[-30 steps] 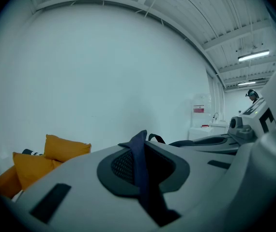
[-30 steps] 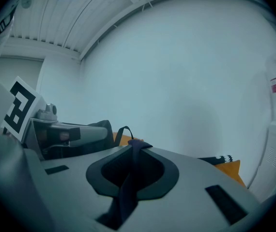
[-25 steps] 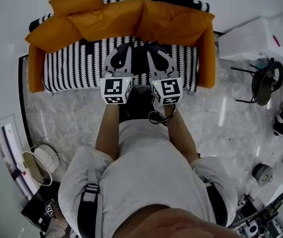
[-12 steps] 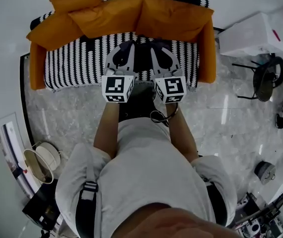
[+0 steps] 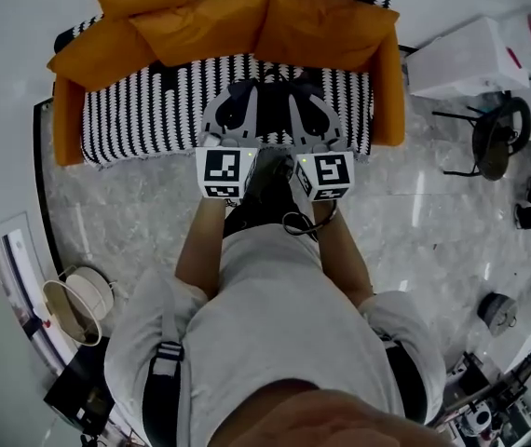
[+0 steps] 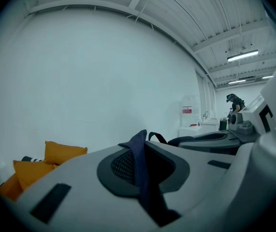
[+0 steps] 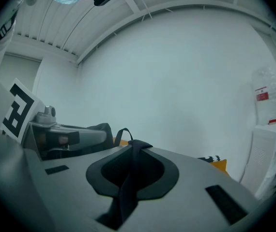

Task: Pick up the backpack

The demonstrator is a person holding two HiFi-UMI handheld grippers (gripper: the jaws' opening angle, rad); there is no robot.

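The dark backpack (image 5: 264, 173) hangs between my two grippers, in front of the person and at the sofa's front edge. My left gripper (image 5: 243, 89) is shut on a dark blue strap (image 6: 141, 178), which runs down between its pads. My right gripper (image 5: 293, 91) is shut on another dark strap (image 7: 128, 178) in the same way. In the left gripper view the backpack's top and its carry loop (image 6: 158, 137) show just past the jaws. In the right gripper view the backpack's bulk (image 7: 98, 129) lies to the left, behind the other gripper.
The sofa (image 5: 135, 119) has a black-and-white striped seat and orange cushions (image 5: 210, 26) and stands against the white wall. A white cabinet (image 5: 466, 59) and a dark chair (image 5: 494, 142) are at the right. A round fan (image 5: 72, 307) lies on the marble floor at the lower left.
Both grippers, still shut on the straps, have drawn the backpack a little away from the sofa toward the person and slightly upward.
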